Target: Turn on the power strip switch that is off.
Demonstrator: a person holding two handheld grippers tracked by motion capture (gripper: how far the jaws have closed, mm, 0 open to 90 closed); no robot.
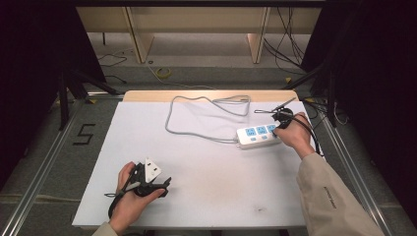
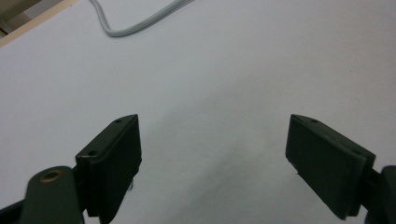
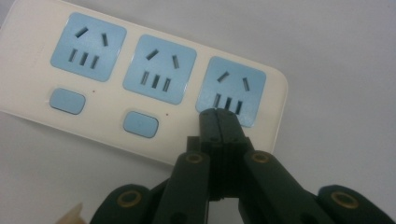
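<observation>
Big white flat surface (image 1: pixel 206 162) carries everything, w/ bare room round both claws, prob. so the work stays reachable. White plastic three-socket power strip w/ blue socket faces (image 3: pixel 140 79) lies flat, directly under & ahead of the right claw (image 3: pixel 218 122); its grey cord (image 1: pixel 196 118) loops off away from that claw, so the strip's end by the claw is clear of it. Right claw is pressed together, holding nothing, tips down at the third socket's lower edge, about where its blue button (image 3: pixel 141 124) equivalent would sit; looks like a closed tip used as a poker to press the switch. Left claw (image 2: pixel 215 163) is spread wide w/ nothing between, parked over bare surface well apart from the strip, prob. just waiting.
</observation>
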